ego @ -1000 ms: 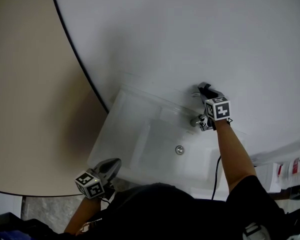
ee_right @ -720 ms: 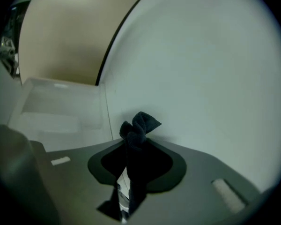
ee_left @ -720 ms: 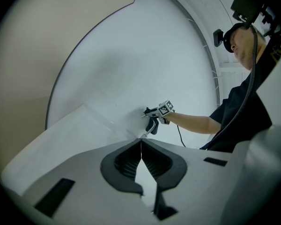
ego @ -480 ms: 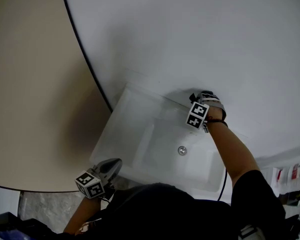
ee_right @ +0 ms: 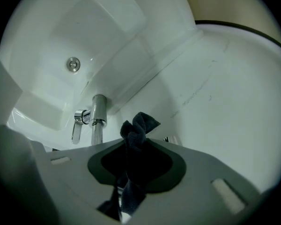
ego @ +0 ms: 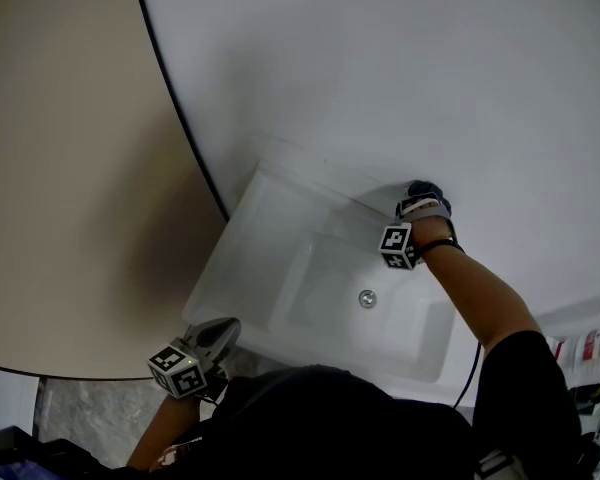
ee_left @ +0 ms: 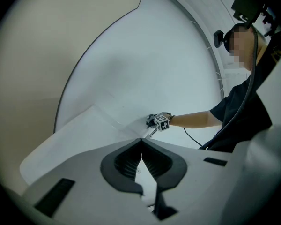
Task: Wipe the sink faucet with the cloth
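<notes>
The white sink (ego: 280,230) is set against a white wall, and its drain (ego: 367,298) is in view. My right gripper (ego: 418,206) is at the sink's back edge, shut on a dark blue cloth (ego: 426,190), and hides the faucet in the head view. The right gripper view shows the cloth (ee_right: 139,125) bunched between the jaws of the right gripper (ee_right: 136,142), close beside the chrome faucet (ee_right: 99,117) and its lever (ee_right: 77,125); whether the cloth touches the faucet cannot be told. My left gripper (ego: 218,334) hangs shut and empty by the sink's front corner, its jaws (ee_left: 141,143) pointing at the faucet (ee_left: 151,132).
A dark curved line (ego: 180,128) separates the white wall from a beige surface on the left. A black cable (ego: 470,378) trails from my right arm. Small packets (ego: 580,340) sit at the right edge. The person's body fills the bottom of the head view.
My right gripper has rolled over and dropped lower at the faucet, so its marker cube now faces left and the faucet is covered. The left gripper has barely moved.
</notes>
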Demonstrator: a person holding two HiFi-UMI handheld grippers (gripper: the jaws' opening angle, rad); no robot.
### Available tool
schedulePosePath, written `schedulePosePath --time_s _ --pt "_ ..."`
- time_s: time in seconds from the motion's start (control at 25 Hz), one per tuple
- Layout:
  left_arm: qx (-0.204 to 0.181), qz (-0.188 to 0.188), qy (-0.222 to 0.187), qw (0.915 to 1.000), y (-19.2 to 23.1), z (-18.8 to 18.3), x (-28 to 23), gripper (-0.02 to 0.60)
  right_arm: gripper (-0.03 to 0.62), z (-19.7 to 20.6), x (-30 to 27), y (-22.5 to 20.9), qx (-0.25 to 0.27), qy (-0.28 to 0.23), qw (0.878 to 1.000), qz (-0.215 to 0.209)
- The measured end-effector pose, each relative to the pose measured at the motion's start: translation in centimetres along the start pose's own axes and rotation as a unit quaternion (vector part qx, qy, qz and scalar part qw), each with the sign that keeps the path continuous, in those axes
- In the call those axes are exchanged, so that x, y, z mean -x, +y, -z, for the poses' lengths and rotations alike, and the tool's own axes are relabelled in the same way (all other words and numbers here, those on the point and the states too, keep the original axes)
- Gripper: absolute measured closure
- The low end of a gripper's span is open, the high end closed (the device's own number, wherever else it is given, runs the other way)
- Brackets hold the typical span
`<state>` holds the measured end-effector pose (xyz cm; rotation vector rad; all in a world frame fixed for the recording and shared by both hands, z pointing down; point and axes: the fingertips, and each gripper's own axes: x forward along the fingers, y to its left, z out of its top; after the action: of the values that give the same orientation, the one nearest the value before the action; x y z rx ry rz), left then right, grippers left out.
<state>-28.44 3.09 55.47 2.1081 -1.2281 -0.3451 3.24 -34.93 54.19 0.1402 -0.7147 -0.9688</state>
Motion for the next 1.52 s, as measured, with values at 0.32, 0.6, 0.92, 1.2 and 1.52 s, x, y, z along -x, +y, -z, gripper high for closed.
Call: schedulePosePath --time_s 0.32,0.6,0.92,1.2,1.52 --pt "-0.007 0.014 0.004 0.9999 -0.9 -0.6 -0.9 0.578 0.511 2.8 3.4 1.5 -0.097 -0.034 0.992 -0.071" --pt "-0.004 0.012 0.012 0.9998 -1.1 -0.5 -1.2 0.578 0.511 2.0 2.2 6.8 -0.152 -0.055 0.980 -0.115" --pt "-0.010 0.013 0.035 0.9992 -1.4 -0.3 -1.9 0.578 0.511 -3.8 1.2 6.6 -0.281 -0.163 0.941 -0.097" --pt "-0.018 0.009 0.064 0.9977 -2.5 -0.2 -3.0 0.578 0.511 -7.2 -1.1 5.1 -0.566 -0.301 0.749 -0.166" --pt "-0.025 -0.001 0.080 0.9965 -3.5 -0.2 -3.8 0.578 0.511 -0.8 1.2 3.3 -0.779 -0.437 0.427 -0.141"
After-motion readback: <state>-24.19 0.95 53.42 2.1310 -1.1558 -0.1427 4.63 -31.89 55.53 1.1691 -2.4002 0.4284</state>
